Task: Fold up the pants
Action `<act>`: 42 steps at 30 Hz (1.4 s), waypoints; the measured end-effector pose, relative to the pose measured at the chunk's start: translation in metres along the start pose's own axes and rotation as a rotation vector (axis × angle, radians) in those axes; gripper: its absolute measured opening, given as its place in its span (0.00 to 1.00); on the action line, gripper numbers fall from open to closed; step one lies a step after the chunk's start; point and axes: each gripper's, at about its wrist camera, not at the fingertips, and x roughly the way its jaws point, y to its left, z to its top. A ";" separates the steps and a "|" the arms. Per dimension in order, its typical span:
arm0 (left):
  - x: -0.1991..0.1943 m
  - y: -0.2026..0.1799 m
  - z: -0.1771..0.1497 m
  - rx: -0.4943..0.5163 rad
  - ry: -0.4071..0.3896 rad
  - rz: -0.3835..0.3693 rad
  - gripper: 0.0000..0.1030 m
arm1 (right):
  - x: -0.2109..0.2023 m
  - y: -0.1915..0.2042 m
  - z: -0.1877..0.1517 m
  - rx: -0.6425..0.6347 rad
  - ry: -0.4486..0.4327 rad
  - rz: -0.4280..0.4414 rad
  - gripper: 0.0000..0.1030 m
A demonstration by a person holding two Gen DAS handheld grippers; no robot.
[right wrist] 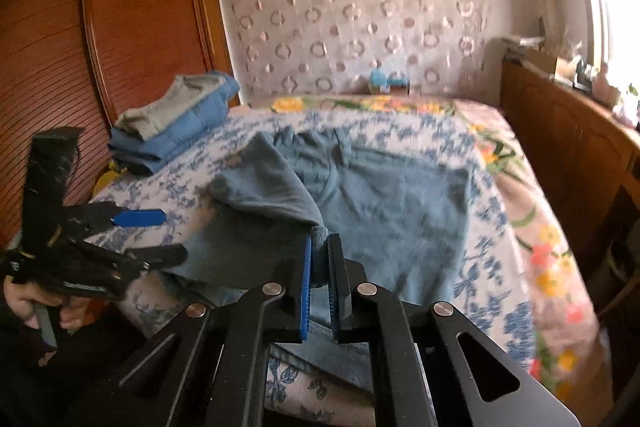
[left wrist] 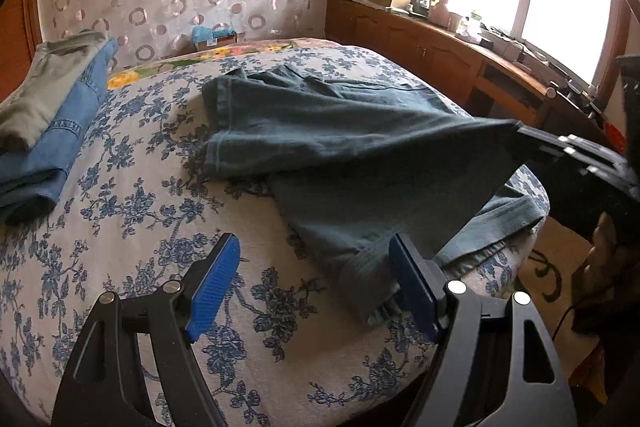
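Observation:
Dark teal pants lie on the bed's blue-flowered cover, partly folded over. My right gripper is shut on a raised fold of the pants and holds it above the bed; it also shows at the right of the left wrist view, pinching the cloth's corner. My left gripper is open and empty, low over the bed just left of the pants' hem; it shows at the left of the right wrist view.
A stack of folded blue and grey clothes lies at the bed's far left. A wooden wardrobe stands left of the bed. A cluttered wooden cabinet runs under the window on the right.

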 end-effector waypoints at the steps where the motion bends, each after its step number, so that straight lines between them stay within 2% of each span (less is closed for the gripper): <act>1: 0.000 -0.001 0.000 0.003 -0.002 -0.002 0.75 | -0.005 0.000 -0.001 0.000 -0.004 -0.009 0.07; 15: 0.004 -0.017 -0.001 0.035 0.006 -0.031 0.75 | -0.040 -0.017 -0.035 0.073 0.007 -0.068 0.07; 28: -0.002 -0.016 -0.002 0.029 -0.015 -0.024 0.75 | -0.043 -0.027 -0.037 0.108 0.075 -0.060 0.07; 38: -0.006 -0.014 -0.001 0.015 -0.025 -0.018 0.75 | -0.043 -0.030 -0.040 0.140 0.079 -0.051 0.07; 42: -0.008 -0.012 -0.001 0.012 -0.030 -0.017 0.75 | -0.047 -0.030 -0.038 0.137 0.076 -0.058 0.10</act>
